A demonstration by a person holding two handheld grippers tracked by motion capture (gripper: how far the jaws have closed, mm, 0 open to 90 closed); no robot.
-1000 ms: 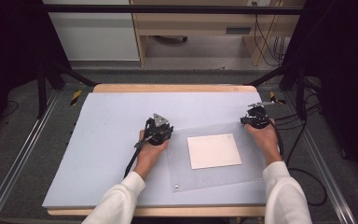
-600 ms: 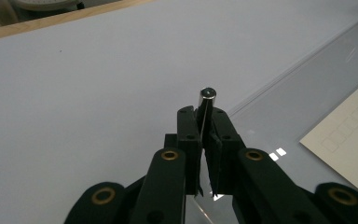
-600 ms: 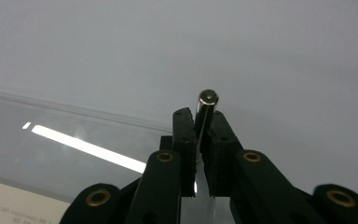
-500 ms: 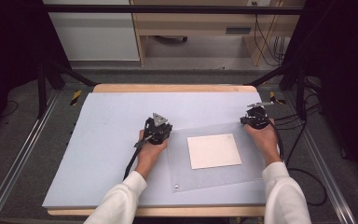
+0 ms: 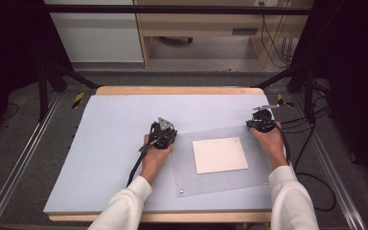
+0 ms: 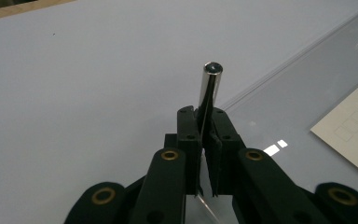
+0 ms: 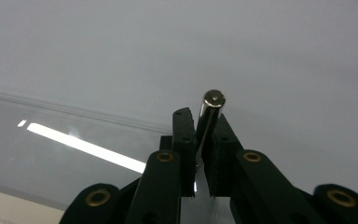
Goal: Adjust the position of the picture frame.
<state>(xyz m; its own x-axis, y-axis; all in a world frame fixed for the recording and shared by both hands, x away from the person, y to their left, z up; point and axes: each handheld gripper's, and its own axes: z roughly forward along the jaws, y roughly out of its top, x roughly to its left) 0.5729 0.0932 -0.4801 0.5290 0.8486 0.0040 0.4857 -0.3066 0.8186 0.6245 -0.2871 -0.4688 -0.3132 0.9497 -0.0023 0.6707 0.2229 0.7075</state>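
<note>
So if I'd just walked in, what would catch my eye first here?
Probably the clear plastic sheet lying on the pale blue table, with a white card under it. At its two far corners, the left gripper and right gripper are each shut on a shiny metal peg standing up from the sheet.

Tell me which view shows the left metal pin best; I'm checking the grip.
The left gripper view: the pin stands close up, clamped between the fingers. The high view shows the left gripper small; the right gripper view shows another pin.
</note>
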